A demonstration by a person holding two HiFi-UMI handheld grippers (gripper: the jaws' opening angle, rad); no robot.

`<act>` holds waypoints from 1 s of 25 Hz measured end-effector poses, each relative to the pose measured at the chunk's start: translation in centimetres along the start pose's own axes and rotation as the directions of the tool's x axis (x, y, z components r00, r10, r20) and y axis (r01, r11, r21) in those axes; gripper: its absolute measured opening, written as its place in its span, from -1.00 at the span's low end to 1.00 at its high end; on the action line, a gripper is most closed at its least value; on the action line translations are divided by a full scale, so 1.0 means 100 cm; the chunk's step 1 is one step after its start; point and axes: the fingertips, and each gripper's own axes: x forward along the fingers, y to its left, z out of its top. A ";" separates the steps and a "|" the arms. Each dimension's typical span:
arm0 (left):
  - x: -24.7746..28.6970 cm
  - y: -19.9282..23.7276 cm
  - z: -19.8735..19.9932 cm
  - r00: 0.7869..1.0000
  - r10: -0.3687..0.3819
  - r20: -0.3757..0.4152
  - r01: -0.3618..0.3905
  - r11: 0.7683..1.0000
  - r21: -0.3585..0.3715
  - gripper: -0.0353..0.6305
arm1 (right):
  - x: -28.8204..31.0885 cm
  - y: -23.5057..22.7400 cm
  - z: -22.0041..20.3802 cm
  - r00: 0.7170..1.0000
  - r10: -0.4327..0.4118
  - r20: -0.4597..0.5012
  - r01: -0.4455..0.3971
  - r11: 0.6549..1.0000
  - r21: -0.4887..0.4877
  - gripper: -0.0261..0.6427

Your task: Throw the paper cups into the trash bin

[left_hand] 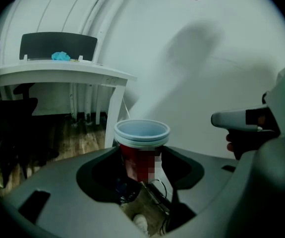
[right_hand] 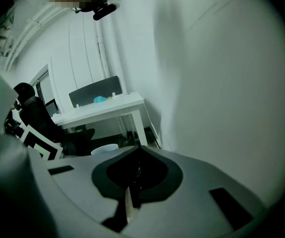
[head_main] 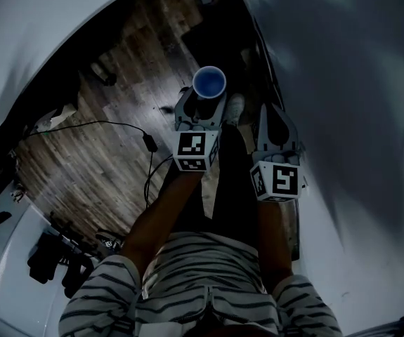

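I judge the task about halfway for this one cup. The paper cup (left_hand: pixel 141 150) is up in my left gripper (left_hand: pixel 141 176), carried clear over the wooden floor (head_main: pixel 110 153), and it has not been dropped anywhere yet. No view shows a trash bin plainly, so what is left is to bring the cup over the bin and let go. I cannot tell whether more cups wait elsewhere.

The cup stands upright between my left fingers (left_hand: pixel 63 182) with its open mouth up. They stand wide yet are clamped on its red wall, one on each side, and the pale rim rides above them. The rim looks doubled, as if two cups were nested, but I cannot be sure of that.

My right gripper (right_hand: pixel 135 177) has its fingers together with nothing between them. In the head view it hangs just beside the left gripper, on its right and a little lower, and does not touch the cup.
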 end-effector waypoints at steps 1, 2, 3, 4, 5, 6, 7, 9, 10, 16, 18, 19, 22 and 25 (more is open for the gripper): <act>0.002 0.003 -0.005 1.000 0.004 -0.006 -0.004 1.000 -0.003 -0.09 | 0.002 0.000 -0.003 1.000 0.000 -0.002 0.000 1.000 0.001 -0.87; 0.005 0.005 -0.011 1.000 0.008 -0.013 -0.008 1.000 -0.001 -0.09 | 0.004 0.000 -0.006 1.000 0.000 -0.002 0.000 1.000 0.002 -0.87; 0.009 0.008 -0.017 1.000 0.012 -0.020 -0.012 1.000 0.002 -0.09 | 0.006 -0.001 -0.009 1.000 0.000 -0.002 0.000 1.000 0.003 -0.87; 0.013 0.010 -0.023 1.000 0.016 -0.027 -0.016 1.000 0.003 -0.09 | 0.007 -0.002 -0.013 1.000 0.000 -0.001 0.000 1.000 0.004 -0.87; 0.016 0.011 -0.028 0.999 0.019 -0.031 -0.019 1.000 0.001 -0.09 | 0.009 -0.002 -0.017 1.000 0.000 -0.001 0.000 1.000 0.006 -0.87; 0.019 0.013 -0.032 0.999 0.021 -0.033 -0.021 1.000 -0.002 -0.09 | 0.010 -0.003 -0.021 1.000 0.000 -0.002 0.000 1.000 0.006 -0.87; 0.023 0.014 -0.034 0.999 0.023 -0.034 -0.023 1.000 -0.003 -0.09 | 0.012 -0.003 -0.025 1.000 0.002 -0.004 -0.002 1.000 0.006 -0.87; 0.029 0.015 -0.038 0.999 0.024 -0.037 -0.024 1.000 -0.006 -0.09 | 0.016 -0.002 -0.030 1.000 0.004 -0.006 -0.004 1.000 0.011 -0.87; 0.032 0.014 -0.040 0.999 0.021 -0.041 -0.021 1.000 -0.008 -0.09 | 0.018 -0.001 -0.033 1.000 0.005 -0.006 -0.005 1.000 0.013 -0.87; 0.057 0.016 -0.065 0.997 0.002 -0.076 -0.003 1.000 -0.025 -0.09 | 0.030 -0.005 -0.052 1.000 -0.007 -0.018 0.007 0.999 0.035 -0.87; 0.067 0.019 -0.072 0.996 0.002 -0.086 -0.006 0.999 -0.045 -0.09 | 0.032 -0.009 -0.058 1.000 -0.014 -0.020 0.014 0.999 0.041 -0.87; 0.072 0.020 -0.076 0.996 0.002 -0.093 -0.008 0.998 -0.059 -0.09 | 0.033 -0.011 -0.062 1.000 -0.018 -0.022 0.019 0.999 0.046 -0.87; 0.086 0.026 -0.087 0.993 0.003 -0.114 -0.014 0.996 -0.092 -0.09 | 0.036 -0.015 -0.068 0.999 -0.025 -0.030 0.027 0.998 0.053 -0.87; 0.098 0.031 -0.096 0.991 0.003 -0.133 -0.020 0.992 -0.128 -0.09 | 0.038 -0.016 -0.071 0.999 -0.024 -0.030 0.026 0.998 0.052 -0.87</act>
